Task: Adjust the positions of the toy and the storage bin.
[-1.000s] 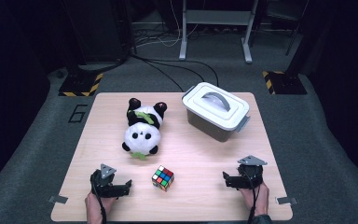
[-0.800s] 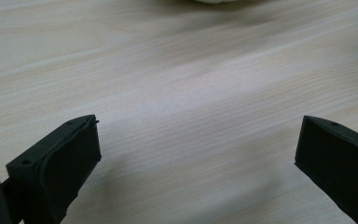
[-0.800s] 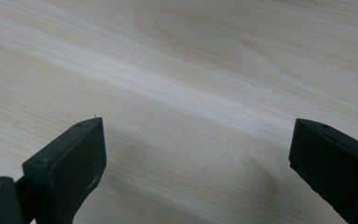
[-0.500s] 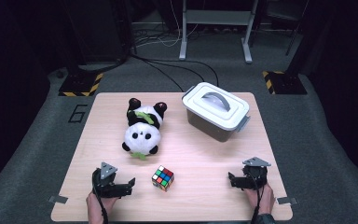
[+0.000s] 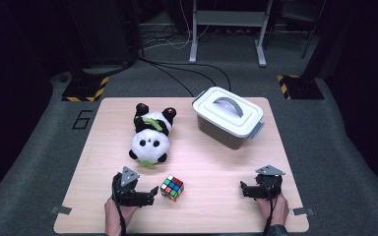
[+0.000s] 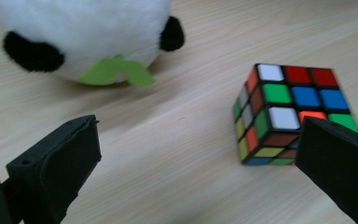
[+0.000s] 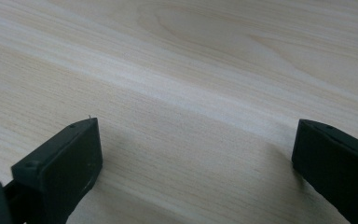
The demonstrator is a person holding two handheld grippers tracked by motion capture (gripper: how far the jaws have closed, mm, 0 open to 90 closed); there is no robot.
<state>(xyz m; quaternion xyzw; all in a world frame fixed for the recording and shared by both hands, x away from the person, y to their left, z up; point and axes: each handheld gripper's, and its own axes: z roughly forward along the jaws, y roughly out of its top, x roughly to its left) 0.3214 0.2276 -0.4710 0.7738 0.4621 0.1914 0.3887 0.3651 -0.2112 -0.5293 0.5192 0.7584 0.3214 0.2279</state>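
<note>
Cube sits on the desk near its front edge, just beside the left gripper, whose jaws stand wide open with 1 jaw beside the cube's near corner. Toy panda lies just behind the cube, and a lidded box stands well apart at the back right. Right gripper rests open over bare wood.

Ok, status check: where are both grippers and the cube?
Left gripper open, empty, beside the cube. Right gripper open, empty, over bare table. Cube untouched; panda just behind it, nothing between jaws and cube.
</note>
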